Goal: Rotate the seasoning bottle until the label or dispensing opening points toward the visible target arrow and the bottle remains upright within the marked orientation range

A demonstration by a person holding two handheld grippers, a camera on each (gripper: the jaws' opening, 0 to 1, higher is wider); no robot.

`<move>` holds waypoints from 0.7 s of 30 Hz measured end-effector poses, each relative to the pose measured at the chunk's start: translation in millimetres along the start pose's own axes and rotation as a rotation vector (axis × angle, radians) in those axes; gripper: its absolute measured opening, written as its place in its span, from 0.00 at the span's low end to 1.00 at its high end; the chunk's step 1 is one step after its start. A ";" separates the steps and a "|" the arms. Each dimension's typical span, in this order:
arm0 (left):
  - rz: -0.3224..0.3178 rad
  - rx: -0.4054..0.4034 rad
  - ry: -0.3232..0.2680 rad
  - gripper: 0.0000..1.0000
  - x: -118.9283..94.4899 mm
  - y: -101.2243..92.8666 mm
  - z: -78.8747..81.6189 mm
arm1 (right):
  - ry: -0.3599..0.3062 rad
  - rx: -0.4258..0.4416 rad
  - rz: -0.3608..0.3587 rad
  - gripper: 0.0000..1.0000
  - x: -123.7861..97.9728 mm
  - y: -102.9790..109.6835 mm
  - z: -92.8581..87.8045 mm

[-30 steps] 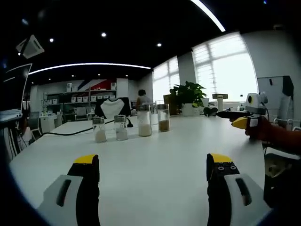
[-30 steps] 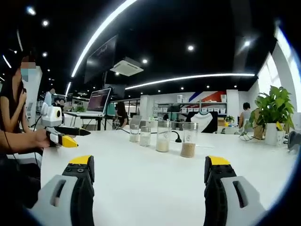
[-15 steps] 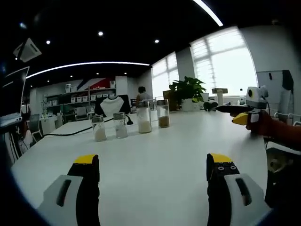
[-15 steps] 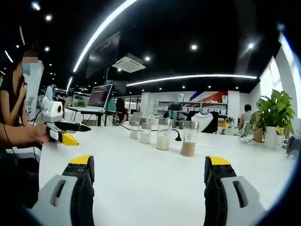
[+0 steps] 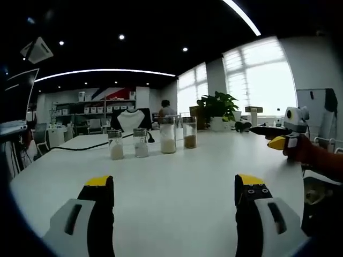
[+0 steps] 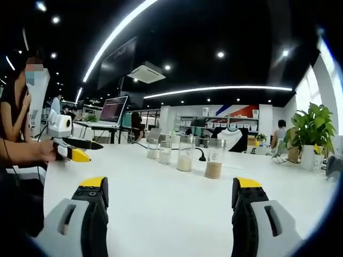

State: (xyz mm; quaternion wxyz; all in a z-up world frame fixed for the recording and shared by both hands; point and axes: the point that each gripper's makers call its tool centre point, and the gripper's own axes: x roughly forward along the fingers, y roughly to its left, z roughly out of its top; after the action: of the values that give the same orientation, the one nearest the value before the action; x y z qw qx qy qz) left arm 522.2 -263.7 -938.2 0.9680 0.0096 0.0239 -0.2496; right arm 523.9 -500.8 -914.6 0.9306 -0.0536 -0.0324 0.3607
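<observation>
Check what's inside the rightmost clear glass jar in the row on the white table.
The rightmost clear glass jar holds a brown granular layer in its bottom part; the rest above looks empty. Its lid is too small to make out, so any dispensing opening can't be seen. It stands on the white table.

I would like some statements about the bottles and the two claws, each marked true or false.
1. Four bottles stand upright in a row on the white table. True.
2. The left claw grips a bottle. False: its jaws are apart with nothing between them, short of the row.
3. The bottle with brown contents stands at one end of the row. True.
4. The right claw is shut. False: it is open and holds nothing.
5. A potted plant stands on the table. True.
6. One bottle lies on its side. False: all stand upright.
</observation>
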 end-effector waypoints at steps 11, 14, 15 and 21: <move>0.018 -0.044 -0.011 0.98 3.8 10.0 1.5 | -0.026 0.004 0.005 0.98 -2.0 0.2 4.5; 0.019 -0.051 -0.004 0.98 5.8 12.2 0.2 | -0.029 0.000 0.008 0.98 -2.3 0.6 5.1; 0.019 -0.053 -0.001 0.98 6.4 12.8 -0.3 | -0.031 0.003 0.009 0.98 -2.5 0.7 5.6; -0.005 -0.077 0.022 0.99 13.4 15.1 -3.9 | -0.040 0.012 0.013 0.97 -3.2 -0.1 6.5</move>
State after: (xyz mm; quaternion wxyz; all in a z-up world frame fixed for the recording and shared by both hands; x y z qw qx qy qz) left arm 541.1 -256.9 -942.6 0.9666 -0.0253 0.0442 -0.2510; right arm 521.0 -502.5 -908.2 0.9277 -0.0408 -0.0485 0.3680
